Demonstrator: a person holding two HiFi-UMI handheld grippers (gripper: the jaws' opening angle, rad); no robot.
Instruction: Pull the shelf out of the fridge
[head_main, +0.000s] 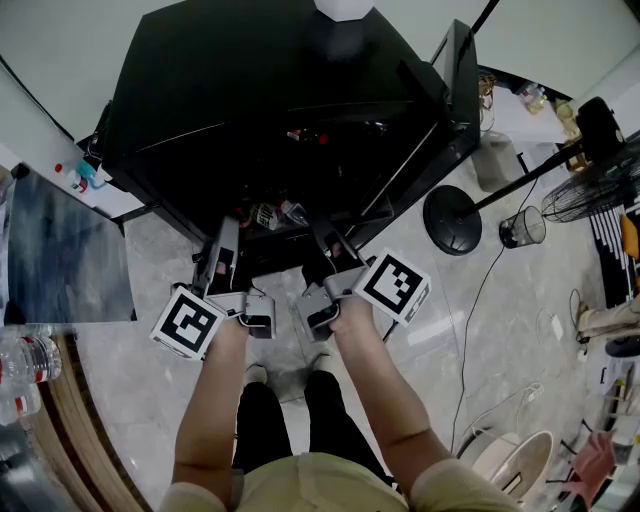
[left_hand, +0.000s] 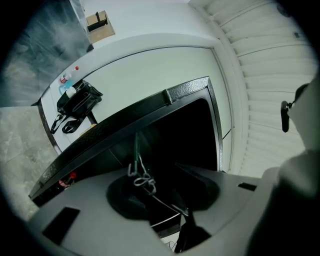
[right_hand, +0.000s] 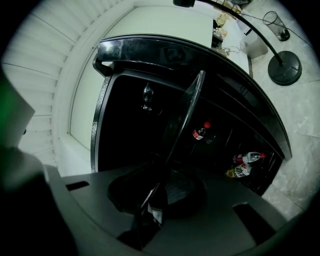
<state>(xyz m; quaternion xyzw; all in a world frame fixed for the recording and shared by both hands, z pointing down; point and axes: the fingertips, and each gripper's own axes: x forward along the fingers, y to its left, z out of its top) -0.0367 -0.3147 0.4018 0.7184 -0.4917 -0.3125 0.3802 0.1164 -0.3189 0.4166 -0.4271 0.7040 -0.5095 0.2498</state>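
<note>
**fridgefixer:** Down at the front of the black fridge (head_main: 200, 100), with its door (head_main: 460, 70) swung open on the right, the shelf (right_hand: 185, 107) sits inside, and both claws look pinched onto its near edge. What could bite here?

**coldcuts:** Uneven pull, I'd guess. If one side leads, it jams or slips the pads. The forearms (head_main: 215, 400) are stretched out side by side, with the left gripper (left_hand: 165, 197) and right gripper (right_hand: 156, 192) pointing level. A jerk could rattle the bottles (right_hand: 242, 165) deeper inside.
</note>
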